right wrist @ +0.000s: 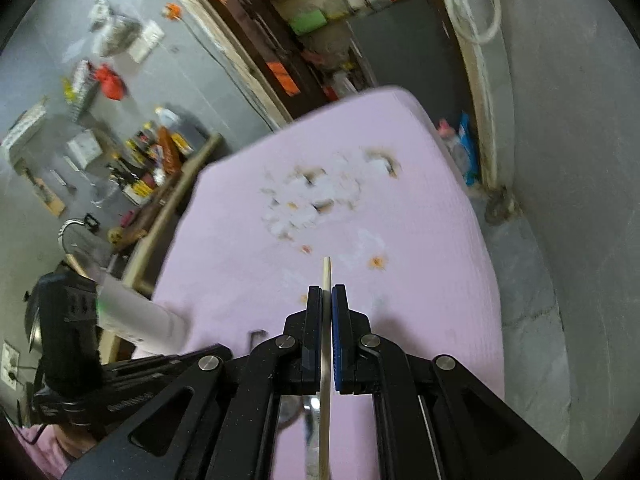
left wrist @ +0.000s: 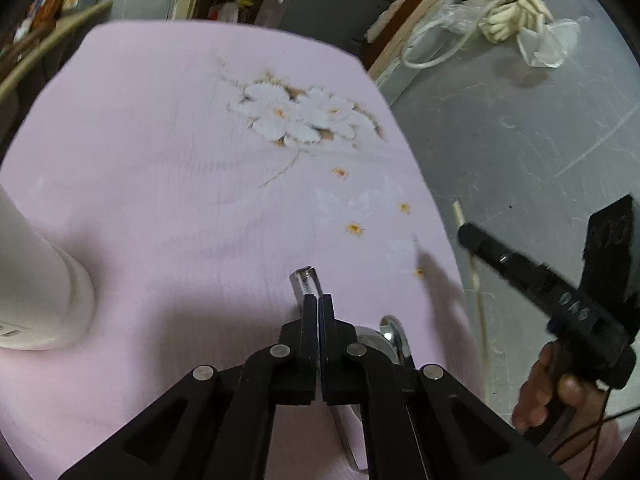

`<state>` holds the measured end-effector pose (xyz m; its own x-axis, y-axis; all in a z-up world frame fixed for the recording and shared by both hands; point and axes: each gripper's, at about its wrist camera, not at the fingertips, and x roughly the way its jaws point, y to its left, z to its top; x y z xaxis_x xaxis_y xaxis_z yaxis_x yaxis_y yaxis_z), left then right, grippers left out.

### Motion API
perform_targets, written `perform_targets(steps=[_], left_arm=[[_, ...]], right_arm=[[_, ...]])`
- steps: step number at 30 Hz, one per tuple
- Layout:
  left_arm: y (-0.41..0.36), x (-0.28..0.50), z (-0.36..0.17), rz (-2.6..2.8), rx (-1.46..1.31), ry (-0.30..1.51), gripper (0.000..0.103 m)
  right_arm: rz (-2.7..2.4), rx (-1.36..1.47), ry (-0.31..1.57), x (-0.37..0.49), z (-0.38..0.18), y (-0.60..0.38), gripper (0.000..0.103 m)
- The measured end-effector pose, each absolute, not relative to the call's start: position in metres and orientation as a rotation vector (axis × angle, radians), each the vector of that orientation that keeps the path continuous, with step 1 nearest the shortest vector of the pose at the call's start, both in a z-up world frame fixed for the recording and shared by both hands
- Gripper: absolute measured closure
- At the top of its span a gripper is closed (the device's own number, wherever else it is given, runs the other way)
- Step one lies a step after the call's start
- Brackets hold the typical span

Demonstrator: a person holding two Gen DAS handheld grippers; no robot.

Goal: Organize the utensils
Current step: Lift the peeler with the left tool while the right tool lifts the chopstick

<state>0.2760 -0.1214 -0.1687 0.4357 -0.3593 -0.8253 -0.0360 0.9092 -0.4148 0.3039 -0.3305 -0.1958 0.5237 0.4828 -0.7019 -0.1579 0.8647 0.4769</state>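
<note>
My left gripper (left wrist: 318, 300) is shut on a metal utensil handle (left wrist: 305, 285), held above the pink flowered tablecloth (left wrist: 180, 160). A metal spoon (left wrist: 394, 336) lies on the cloth just under its right finger. My right gripper (right wrist: 327, 292) is shut on a pale wooden chopstick (right wrist: 326, 276) that pokes out past the fingertips, above the cloth (right wrist: 420, 240). In the left wrist view the right gripper (left wrist: 464, 234) is at the right beyond the table edge, with the chopstick (left wrist: 474, 272) hanging from it. A white holder (left wrist: 36, 280) stands on the cloth at the left.
The table's right edge drops to a grey floor (left wrist: 520, 140). A white cable and cloth bundle (left wrist: 504, 16) lie on the floor far right. Cluttered shelves (right wrist: 152, 160) stand left of the table. The left gripper body (right wrist: 68, 340) and white holder (right wrist: 136, 316) show at lower left.
</note>
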Motion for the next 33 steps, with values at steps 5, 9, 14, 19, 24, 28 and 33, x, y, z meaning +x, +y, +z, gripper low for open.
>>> perform_targets(steps=[5,9,14,19,24,28,33], left_arm=[[-0.126,0.285,-0.182,-0.210,-0.410,1.166,0.098],[-0.128,0.287,-0.183,-0.233,-0.428,1.186,0.083],[-0.142,0.289,-0.178,-0.239,-0.373,1.188,0.070],[-0.153,0.290,-0.175,-0.204,-0.274,1.189,0.072],[-0.155,0.297,-0.172,-0.150,-0.257,1.215,0.073],[-0.154,0.301,-0.173,-0.079,-0.248,1.221,0.087],[-0.150,0.303,-0.174,-0.078,-0.275,1.226,0.089]], right_arm=[[0.359,0.360,1.049,0.316,-0.224,-0.328,0.099],[0.379,0.294,1.090,0.321,-0.225,-0.322,0.098],[0.445,0.188,1.137,0.330,-0.225,-0.316,0.098],[0.486,0.162,1.146,0.333,-0.224,-0.321,0.098],[0.491,0.153,1.164,0.334,-0.225,-0.323,0.098],[0.464,0.148,1.214,0.338,-0.226,-0.319,0.098],[0.419,0.097,1.250,0.340,-0.226,-0.309,0.098]])
